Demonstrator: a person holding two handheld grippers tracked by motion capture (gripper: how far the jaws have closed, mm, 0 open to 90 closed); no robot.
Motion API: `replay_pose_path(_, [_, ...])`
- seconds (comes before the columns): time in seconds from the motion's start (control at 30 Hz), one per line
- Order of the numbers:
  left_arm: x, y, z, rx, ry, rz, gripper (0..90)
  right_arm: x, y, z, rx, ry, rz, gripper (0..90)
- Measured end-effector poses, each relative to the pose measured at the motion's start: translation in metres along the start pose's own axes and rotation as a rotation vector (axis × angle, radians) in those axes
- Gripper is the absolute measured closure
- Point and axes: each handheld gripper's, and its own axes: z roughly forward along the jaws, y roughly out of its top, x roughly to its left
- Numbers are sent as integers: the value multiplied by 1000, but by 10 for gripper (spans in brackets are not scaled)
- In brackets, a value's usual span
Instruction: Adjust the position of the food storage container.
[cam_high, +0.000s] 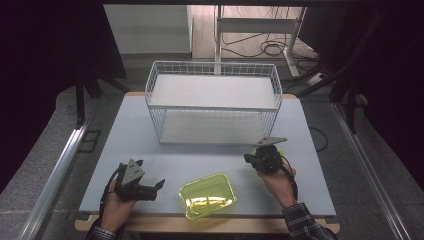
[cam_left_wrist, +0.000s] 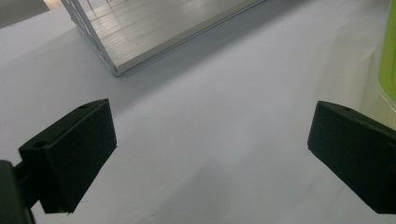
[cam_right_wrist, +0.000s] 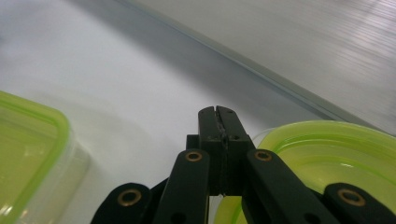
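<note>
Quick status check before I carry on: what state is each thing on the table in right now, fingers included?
Left gripper: fingers wide open, nothing between them, above bare table.
Right gripper: fingers shut together, over the green lid's edge; a grip on it cannot be told.
Green container: upright, open, lid off, near the front edge.
Green lid: lying flat under the right gripper.
Wire basket: upright, empty.

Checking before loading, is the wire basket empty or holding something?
Empty: the wire basket shows bare shelf boards in the high view.
</note>
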Motion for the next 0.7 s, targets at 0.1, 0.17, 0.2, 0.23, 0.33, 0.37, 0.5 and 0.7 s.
replay_pose_path(0.1, [0,0,0,2,-3,-2,9,-8,-3,-5,-2,-21,20,892])
replay_pose_path(0.17, [-1,0,1,5,-7,-4,9,-14,-6,-9,-7,-40,34,893])
replay_pose_path(0.2, [-1,0,1,5,-7,-4,9,-14,-6,-9,-7,-40,34,893])
replay_pose_path(0.23, [-1,0,1,7,-9,-4,10,-19,-8,-12,-5,-53,43,892])
replay_pose_path(0.33, [-1,0,1,9,-11,-4,10,-23,-10,-14,-9,-65,51,892])
replay_pose_path(0.37, [-1,0,1,9,-14,-4,10,-27,-12,-17,-8,-77,58,892])
replay_pose_path(0.5, [-1,0,1,13,-17,-5,11,-33,-16,-22,-13,-89,74,892])
replay_pose_path(0.7, [-2,0,2,15,-21,-2,12,-46,-25,-33,-18,-131,103,892])
